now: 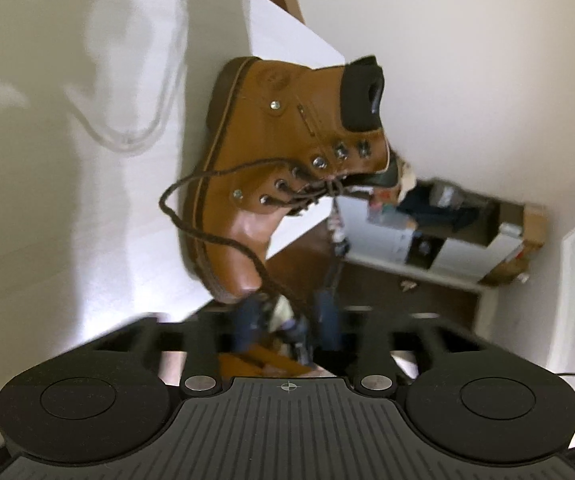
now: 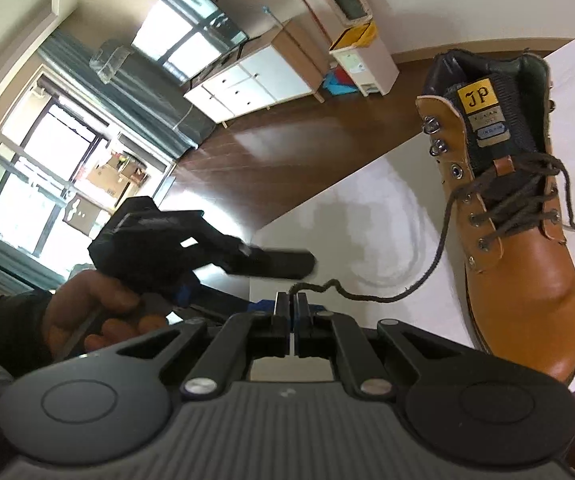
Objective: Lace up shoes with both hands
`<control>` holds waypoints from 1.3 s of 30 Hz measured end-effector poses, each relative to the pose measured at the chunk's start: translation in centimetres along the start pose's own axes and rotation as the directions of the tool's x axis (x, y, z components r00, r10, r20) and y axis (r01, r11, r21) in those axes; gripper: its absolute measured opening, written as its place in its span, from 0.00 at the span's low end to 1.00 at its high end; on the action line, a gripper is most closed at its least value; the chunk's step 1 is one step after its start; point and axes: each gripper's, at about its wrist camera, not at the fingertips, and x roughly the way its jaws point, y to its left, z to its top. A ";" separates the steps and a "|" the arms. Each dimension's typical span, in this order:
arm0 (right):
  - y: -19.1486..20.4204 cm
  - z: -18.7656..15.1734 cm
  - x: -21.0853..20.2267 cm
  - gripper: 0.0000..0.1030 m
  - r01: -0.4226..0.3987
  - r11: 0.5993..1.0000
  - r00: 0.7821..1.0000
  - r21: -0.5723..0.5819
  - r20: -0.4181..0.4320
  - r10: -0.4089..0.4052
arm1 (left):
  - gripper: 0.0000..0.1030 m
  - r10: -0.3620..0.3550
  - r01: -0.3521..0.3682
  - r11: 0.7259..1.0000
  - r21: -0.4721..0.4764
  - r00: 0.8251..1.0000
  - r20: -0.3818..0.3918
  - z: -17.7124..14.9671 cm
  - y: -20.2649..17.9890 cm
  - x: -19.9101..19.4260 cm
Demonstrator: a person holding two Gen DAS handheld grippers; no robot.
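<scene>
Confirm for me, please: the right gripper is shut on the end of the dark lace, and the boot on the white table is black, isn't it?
Not quite. The right gripper is indeed shut on the lace end, but the boot on the white table is tan-brown leather, not black; only its collar is dark. The right wrist view shows this.

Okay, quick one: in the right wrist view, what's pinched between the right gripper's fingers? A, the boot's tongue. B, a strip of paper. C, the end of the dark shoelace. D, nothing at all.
C: the right gripper is shut on the frayed end of the shoelace, which trails from its fingers across the white table up to the boot's eyelets.
</scene>
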 end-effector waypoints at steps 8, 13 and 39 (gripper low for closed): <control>1.5 -1.1 1.1 0.04 -0.013 1.000 0.999 0.025 0.044 0.012 | 0.03 0.311 -0.275 0.786 0.553 0.950 0.030 -1.0 -8.4 -2.8; 2.6 -1.5 0.1 0.07 0.036 0.999 0.995 0.028 0.096 -0.039 | 0.03 0.407 -0.310 0.460 0.832 0.906 0.113 -3.0 -14.6 -4.5; -5.5 1.3 -7.1 0.15 0.069 0.994 0.972 0.079 0.218 -0.085 | 0.03 0.408 -0.373 -0.015 0.928 0.845 0.347 -10.2 -27.8 -2.0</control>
